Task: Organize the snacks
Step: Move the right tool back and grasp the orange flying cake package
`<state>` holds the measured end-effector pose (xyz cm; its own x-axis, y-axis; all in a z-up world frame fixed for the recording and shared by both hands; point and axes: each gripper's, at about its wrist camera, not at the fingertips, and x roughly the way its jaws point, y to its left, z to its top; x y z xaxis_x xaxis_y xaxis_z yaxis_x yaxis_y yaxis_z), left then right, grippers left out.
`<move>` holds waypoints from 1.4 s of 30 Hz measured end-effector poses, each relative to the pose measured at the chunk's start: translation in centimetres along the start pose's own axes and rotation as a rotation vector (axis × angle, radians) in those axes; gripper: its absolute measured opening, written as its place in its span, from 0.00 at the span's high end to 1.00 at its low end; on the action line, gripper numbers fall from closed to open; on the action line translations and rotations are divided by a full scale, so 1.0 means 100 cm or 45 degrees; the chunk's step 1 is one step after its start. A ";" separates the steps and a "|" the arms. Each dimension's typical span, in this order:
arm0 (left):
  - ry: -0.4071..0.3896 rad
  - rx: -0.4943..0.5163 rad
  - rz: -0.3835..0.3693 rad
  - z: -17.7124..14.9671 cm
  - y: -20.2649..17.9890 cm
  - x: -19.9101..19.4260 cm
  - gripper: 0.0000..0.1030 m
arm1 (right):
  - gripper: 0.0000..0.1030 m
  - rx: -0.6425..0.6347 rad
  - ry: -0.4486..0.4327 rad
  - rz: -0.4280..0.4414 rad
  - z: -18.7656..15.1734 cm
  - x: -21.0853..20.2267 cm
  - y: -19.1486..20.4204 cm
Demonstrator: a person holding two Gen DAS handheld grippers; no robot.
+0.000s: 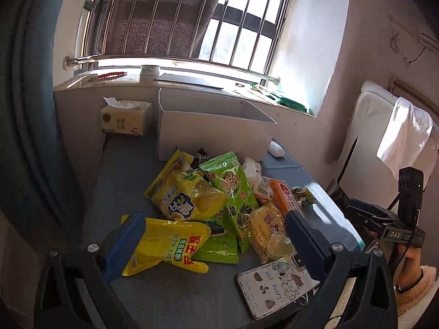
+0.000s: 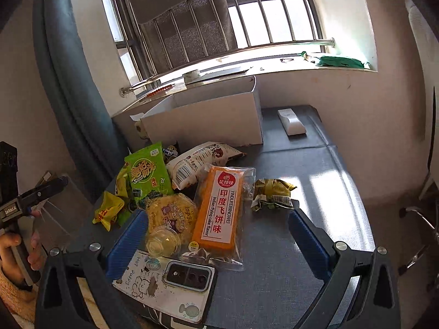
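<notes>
A heap of snack packs lies on the grey-blue table [image 1: 170, 296]. In the left wrist view my left gripper [image 1: 214, 235] is open and empty, its jaws wide around a small yellow pack [image 1: 170, 244], with a large yellow chips bag [image 1: 186, 192] and green seaweed packs [image 1: 233, 186] beyond. In the right wrist view my right gripper [image 2: 219, 233] is open and empty, spanning an orange flying-cake pack [image 2: 219, 208], a yellow noodle pack [image 2: 172, 213] and a clear jelly cup [image 2: 162, 241]. An open white box [image 2: 203, 118] stands behind the heap, also in the left wrist view [image 1: 211, 134].
A phone in a cartoon case [image 2: 164, 285] lies at the table's near edge. A crumpled green wrapper [image 2: 271, 192], a white remote [image 2: 290, 122], a tissue pack [image 1: 126, 119], a windowsill and a white chair [image 1: 384, 137] surround the table.
</notes>
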<state>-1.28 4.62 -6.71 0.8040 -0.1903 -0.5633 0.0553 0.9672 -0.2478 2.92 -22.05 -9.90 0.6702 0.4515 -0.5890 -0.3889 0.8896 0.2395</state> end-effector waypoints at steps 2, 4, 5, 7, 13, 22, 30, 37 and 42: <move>0.019 -0.013 0.011 -0.007 0.005 0.001 0.00 | 0.00 0.007 0.045 0.004 -0.011 0.007 0.000; 0.019 -0.025 0.019 -0.010 0.008 0.001 0.00 | 0.00 0.027 0.074 0.028 -0.014 0.016 0.001; 0.022 -0.030 0.018 -0.010 0.010 0.001 0.00 | 0.00 0.033 0.097 0.044 -0.014 0.021 0.002; 0.020 -0.044 0.025 -0.011 0.013 0.001 0.00 | 0.00 0.031 0.115 0.055 -0.012 0.029 0.005; 0.019 -0.056 0.028 -0.013 0.019 0.000 0.00 | 0.00 0.021 0.205 0.015 -0.001 0.066 0.006; 0.036 -0.075 0.061 -0.021 0.035 -0.005 0.00 | 0.00 -0.093 0.343 -0.055 0.003 0.109 0.011; 0.087 -0.110 0.067 -0.032 0.043 0.000 0.00 | 0.17 -0.136 0.387 -0.008 0.000 0.117 0.014; 0.134 -0.098 0.075 -0.034 0.038 0.011 0.00 | 0.40 -0.105 0.343 0.043 0.005 0.101 0.004; 0.232 -0.120 0.095 -0.033 0.040 0.030 0.00 | 0.40 -0.082 0.217 0.076 0.020 0.074 0.003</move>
<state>-0.60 7.36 -12.03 0.6831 -0.1539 -0.7139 -0.0628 0.9615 -0.2674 9.01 -18.31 -12.60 0.5303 0.4804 -0.6986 -0.4683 0.8528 0.2311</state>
